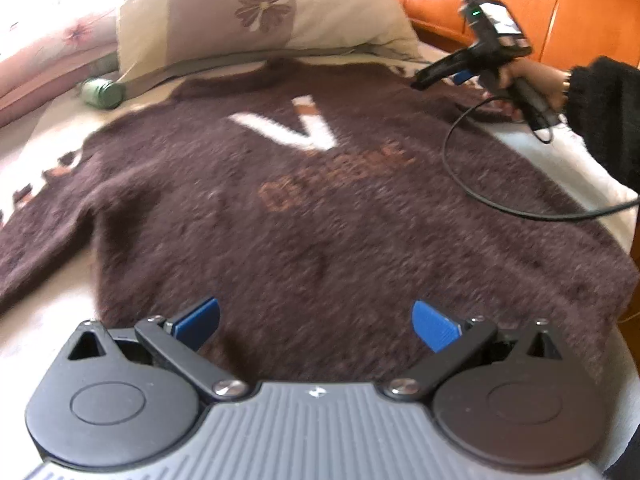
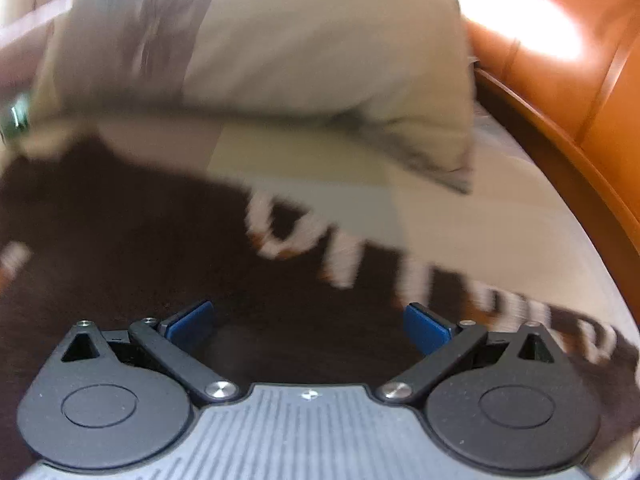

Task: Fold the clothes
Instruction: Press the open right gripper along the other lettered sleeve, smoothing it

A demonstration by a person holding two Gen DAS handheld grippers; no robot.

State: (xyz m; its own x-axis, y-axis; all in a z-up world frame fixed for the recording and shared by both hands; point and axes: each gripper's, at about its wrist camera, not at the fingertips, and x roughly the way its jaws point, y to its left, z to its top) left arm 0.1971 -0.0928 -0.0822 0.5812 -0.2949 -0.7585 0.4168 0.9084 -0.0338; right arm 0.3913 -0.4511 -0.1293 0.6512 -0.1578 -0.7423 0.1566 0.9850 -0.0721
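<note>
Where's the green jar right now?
In the left wrist view the green jar lies on its side at upper left, below the pillow's corner, just beyond the sweater's shoulder.

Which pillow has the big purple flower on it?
The beige and mauve patchwork pillow right behind the fuzzy brown sweater's collar. The pink pillow to its left only shows small faint flowers.

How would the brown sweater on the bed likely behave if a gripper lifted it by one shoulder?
The brown sweater lies limp and flat on the bed, so it would probably drape and sag. Its fuzzy, thick-looking knit suggests good grip and some weight.
</note>
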